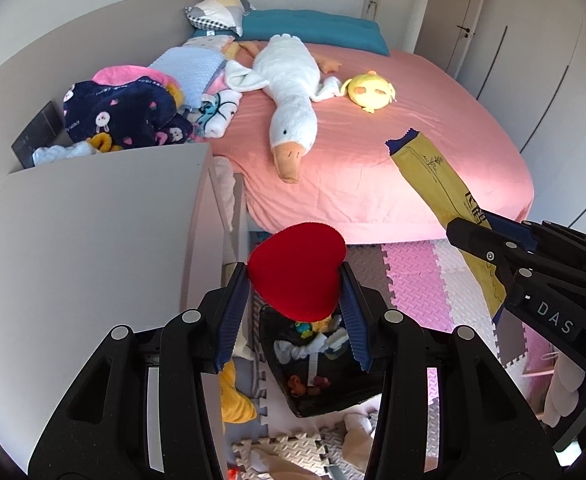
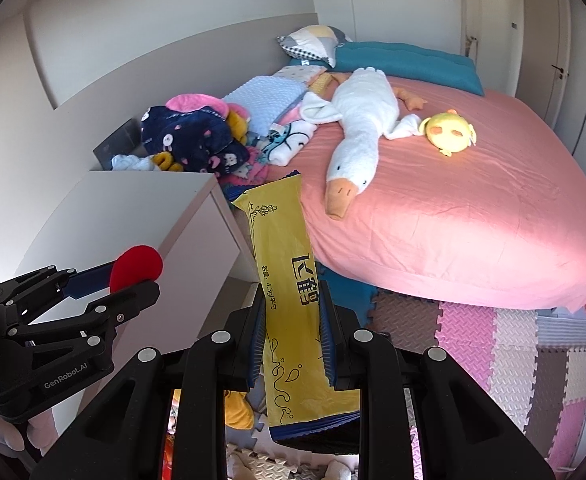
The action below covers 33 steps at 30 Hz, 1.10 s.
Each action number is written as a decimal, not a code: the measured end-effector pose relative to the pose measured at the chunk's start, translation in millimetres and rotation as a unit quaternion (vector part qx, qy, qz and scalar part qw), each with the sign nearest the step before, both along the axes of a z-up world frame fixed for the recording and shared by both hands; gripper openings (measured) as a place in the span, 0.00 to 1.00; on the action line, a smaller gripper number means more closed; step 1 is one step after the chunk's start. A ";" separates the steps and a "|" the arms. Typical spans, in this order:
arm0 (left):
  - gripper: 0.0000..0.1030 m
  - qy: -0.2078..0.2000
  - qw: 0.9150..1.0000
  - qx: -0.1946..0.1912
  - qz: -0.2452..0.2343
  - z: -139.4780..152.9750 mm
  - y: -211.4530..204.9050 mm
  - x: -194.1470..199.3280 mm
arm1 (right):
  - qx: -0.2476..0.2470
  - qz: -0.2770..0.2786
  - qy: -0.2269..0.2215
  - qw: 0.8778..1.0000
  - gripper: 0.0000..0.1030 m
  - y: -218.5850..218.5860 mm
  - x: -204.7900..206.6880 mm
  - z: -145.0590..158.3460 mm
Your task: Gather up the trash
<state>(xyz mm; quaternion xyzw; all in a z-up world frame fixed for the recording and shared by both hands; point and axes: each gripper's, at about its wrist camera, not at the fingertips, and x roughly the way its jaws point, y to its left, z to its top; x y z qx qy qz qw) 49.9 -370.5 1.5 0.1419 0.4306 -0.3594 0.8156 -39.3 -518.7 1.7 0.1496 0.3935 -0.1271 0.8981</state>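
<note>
Our left gripper (image 1: 295, 280) pinches a red heart (image 1: 297, 270) between its fingers, above a black mesh basket (image 1: 325, 380) of toys on the floor; only the left wrist view shows this basket. Our right gripper (image 2: 291, 320) pinches a yellow wrapper (image 2: 289, 280), held in the air beside the pink bed (image 2: 473, 216). Only the right wrist view shows the printed side of the wrapper.
</note>
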 end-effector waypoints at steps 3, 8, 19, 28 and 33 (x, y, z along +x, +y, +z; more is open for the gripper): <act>0.43 0.001 1.000 0.002 -0.011 -1.4 -9.0 -2.6 | 0.002 -0.008 0.001 1.000 0.24 -7.2 -3.8 -1.3; 0.43 0.003 1.000 0.007 -0.027 -5.2 -20.6 -5.2 | 0.005 -0.020 0.006 1.000 0.24 -16.4 -7.3 -5.0; 0.90 -0.007 1.000 -0.016 -0.015 2.3 -32.0 -3.1 | 0.005 -0.058 0.003 0.998 0.66 -37.4 -18.2 1.0; 0.91 -0.009 1.000 -0.015 -0.021 4.9 -39.4 -1.3 | 0.003 -0.067 0.001 0.998 0.66 -46.0 -21.7 2.3; 0.91 -0.007 1.000 -0.015 -0.017 4.8 -37.7 2.8 | 0.004 -0.070 0.001 0.998 0.66 -47.3 -21.4 2.5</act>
